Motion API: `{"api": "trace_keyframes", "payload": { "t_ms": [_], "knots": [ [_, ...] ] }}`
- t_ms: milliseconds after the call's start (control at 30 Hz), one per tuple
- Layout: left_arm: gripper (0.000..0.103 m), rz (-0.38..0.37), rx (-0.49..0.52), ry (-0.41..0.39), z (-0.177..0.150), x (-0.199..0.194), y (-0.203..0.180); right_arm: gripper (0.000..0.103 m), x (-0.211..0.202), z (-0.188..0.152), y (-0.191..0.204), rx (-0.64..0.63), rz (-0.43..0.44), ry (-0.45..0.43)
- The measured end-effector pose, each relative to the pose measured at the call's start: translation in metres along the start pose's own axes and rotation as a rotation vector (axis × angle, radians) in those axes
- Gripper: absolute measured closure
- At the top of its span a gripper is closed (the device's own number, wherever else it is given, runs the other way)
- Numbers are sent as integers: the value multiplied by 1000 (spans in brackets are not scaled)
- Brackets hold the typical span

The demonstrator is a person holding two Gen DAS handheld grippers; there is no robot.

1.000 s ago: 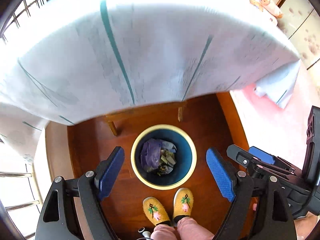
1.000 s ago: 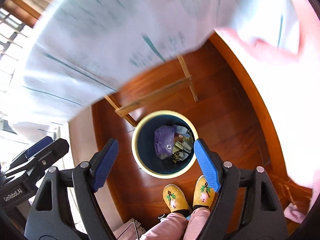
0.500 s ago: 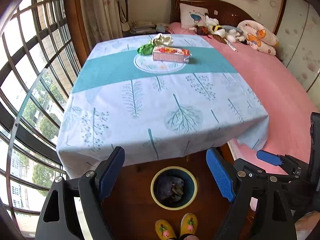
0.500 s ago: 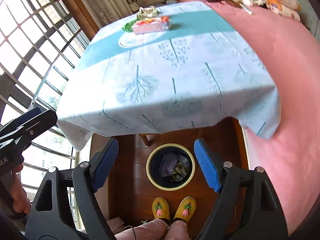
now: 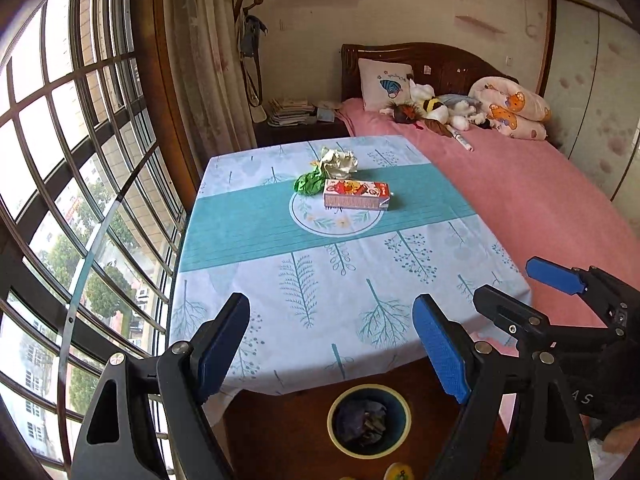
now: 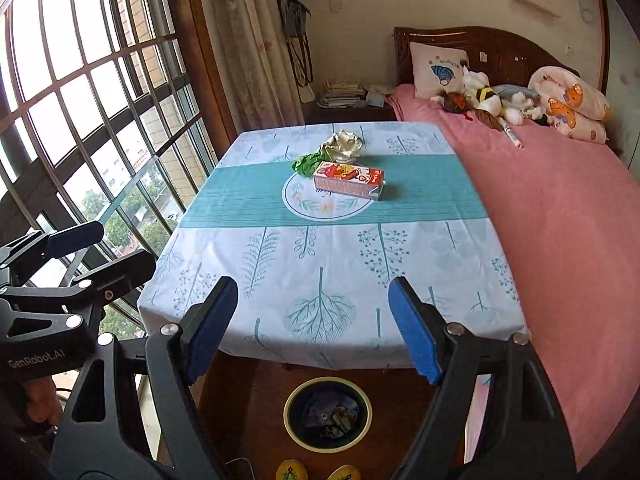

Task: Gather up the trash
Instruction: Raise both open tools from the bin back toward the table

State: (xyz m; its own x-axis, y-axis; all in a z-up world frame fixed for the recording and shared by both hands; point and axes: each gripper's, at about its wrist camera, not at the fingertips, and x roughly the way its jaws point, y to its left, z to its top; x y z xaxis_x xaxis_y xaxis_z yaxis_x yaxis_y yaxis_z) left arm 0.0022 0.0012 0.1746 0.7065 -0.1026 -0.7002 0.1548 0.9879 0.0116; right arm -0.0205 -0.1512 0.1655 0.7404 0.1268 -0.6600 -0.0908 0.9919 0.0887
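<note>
On the table's teal stripe lie a red and white carton [image 5: 356, 195] [image 6: 348, 180], a green crumpled wrapper [image 5: 309, 182] [image 6: 305, 164] and a pale crumpled wrapper [image 5: 338, 162] [image 6: 343, 145]. A blue bin with a yellow rim [image 5: 369, 420] [image 6: 328, 413] stands on the floor below the table's near edge, with trash inside. My left gripper [image 5: 333, 344] is open and holds nothing, above the near edge. My right gripper [image 6: 312, 326] is open too, with nothing between its fingers. Each gripper shows in the other's view: the right gripper [image 5: 528, 292] and the left gripper [image 6: 100, 248].
The table [image 5: 320, 288] wears a pale blue leaf-print cloth. A bed with a pink cover [image 5: 532, 196] runs along its right side, with pillows and soft toys at the head. Barred windows [image 5: 72, 184] fill the left. Yellow slippers [image 6: 292, 471] show by the bin.
Both grippers have tilted up from the bin on the floor to the table top. The carton and wrappers came into view. Both stayed open.
</note>
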Motion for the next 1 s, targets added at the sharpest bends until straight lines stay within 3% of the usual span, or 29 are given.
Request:
{"api": "trace_keyframes", "payload": {
  "t_ms": [200,400,633,1000],
  "knots": [
    [18,-12,31,-27,27,-1,19,27,10,29,5,0,-22,-33],
    [18,13,51,-31,55,22,25,27,49,58,-9,-77,-26,-3],
    [18,53,32,12,95,87,15,27,138,111,-52,-163,30,50],
    [18,166,-60,169,169,238,-1,27,317,180,-106,-390,183,233]
  ]
}}
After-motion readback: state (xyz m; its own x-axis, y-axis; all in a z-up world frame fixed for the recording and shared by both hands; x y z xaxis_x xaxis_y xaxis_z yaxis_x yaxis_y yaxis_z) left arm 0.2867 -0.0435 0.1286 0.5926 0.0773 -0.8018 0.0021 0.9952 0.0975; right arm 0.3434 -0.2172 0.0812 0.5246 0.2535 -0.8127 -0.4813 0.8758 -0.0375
